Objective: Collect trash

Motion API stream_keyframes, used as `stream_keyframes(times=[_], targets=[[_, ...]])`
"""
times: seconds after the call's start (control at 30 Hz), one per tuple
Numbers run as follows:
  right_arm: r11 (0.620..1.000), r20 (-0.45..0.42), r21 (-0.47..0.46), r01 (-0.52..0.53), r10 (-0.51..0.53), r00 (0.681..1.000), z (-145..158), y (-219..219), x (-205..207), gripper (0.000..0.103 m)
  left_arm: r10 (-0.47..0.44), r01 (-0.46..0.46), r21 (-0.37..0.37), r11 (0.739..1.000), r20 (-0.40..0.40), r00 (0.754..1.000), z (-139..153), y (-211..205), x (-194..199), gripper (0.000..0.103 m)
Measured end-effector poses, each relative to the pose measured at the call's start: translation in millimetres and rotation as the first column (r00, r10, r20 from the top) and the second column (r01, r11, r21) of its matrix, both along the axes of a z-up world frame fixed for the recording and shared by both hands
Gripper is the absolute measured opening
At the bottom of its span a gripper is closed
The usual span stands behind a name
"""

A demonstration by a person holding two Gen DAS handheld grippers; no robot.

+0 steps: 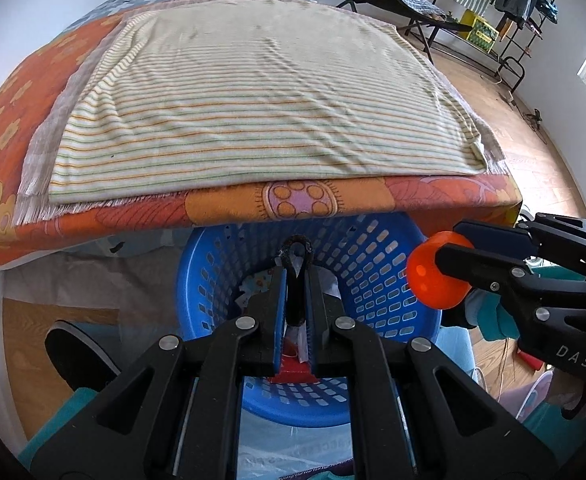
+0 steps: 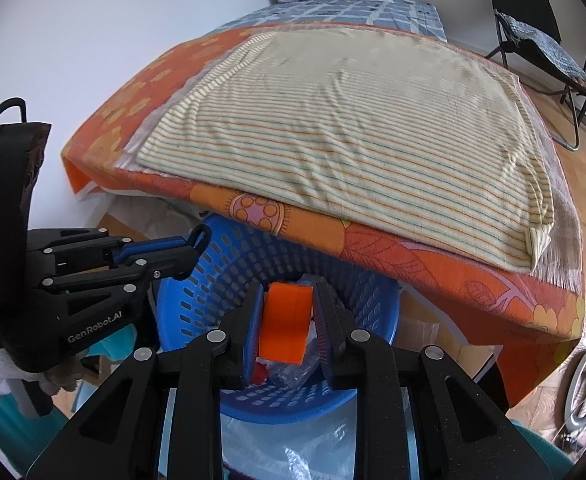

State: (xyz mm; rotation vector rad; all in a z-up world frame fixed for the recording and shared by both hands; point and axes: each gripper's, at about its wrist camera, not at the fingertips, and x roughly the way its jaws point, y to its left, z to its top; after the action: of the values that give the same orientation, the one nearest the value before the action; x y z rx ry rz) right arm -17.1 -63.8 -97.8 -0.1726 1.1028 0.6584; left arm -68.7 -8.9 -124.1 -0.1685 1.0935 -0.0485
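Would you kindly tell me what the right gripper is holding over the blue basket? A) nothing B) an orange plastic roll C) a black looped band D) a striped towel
B: the right gripper is clamped on an orange roll above the blue basket; the black loop is in the left gripper.

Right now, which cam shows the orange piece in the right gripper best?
Right wrist view: the orange piece sits centred in the right gripper, flat sides against both pads, above the blue basket. Left wrist view shows it side-on, partly behind a finger.
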Motion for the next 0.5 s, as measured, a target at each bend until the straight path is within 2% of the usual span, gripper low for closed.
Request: stream_keyframes(times=[0.07, 0.1, 0.13, 0.27, 0.33, 0.4, 0.47, 0.5], targets=[[1.0, -0.007, -0.003, 0.003, -0.003, 1.0, -1.2, -0.9, 0.7, 0.024, 0.006, -0.006, 0.003, 1.0, -0.004, 1.0, -1.3, 1.0, 0.1, 0.017], [1.0, -0.009, -0.003, 0.005, -0.005, 1.0, -1.3, -1.7, 1.1, 0.027, 0.009, -0.009, 0.003, 1.0, -0.003, 1.0, -1.2, 1.8, 0.0, 0.028], [1.0, -0.011, -0.002, 0.008, -0.008, 1.0, -1.4, -2.1, 1.7, 0.031, 0.015, -0.015, 0.004, 1.0, 0.002, 1.0, -0.7, 2.9, -0.3, 0.034], [1.0, -0.004, 0.0, 0.021, -0.021, 1.0, 0.4, -3.4, 2.6, 0.041, 0.028, -0.028, 0.012, 1.0, 0.001, 1.0, -0.5, 5.0, 0.1, 0.036], [1.0, -0.001, -0.002, 0.027, -0.027, 1.0, 1.0, -3.8, 3.3, 0.043, 0.037, -0.037, 0.011, 0.999, -0.002, 0.999, -1.4, 7.0, 0.2, 0.047], [0.999, -0.001, -0.008, 0.037, -0.037, 0.999, 0.9, -4.0, 4.2, 0.045, 0.04, -0.039, 0.014, 0.999, -0.002, 0.999, -1.4, 7.4, 0.3, 0.05], [0.999, 0.001, -0.01, 0.042, -0.042, 0.999, 1.1, -4.1, 4.5, 0.053, 0.04, -0.04, 0.02, 0.999, -0.003, 0.999, -1.3, 7.2, 0.8, 0.051], [0.999, 0.007, -0.011, 0.045, -0.045, 0.999, 1.7, -4.2, 4.2, 0.058, 0.042, -0.042, 0.023, 0.999, -0.003, 0.999, -1.1, 7.1, 1.2, 0.057]])
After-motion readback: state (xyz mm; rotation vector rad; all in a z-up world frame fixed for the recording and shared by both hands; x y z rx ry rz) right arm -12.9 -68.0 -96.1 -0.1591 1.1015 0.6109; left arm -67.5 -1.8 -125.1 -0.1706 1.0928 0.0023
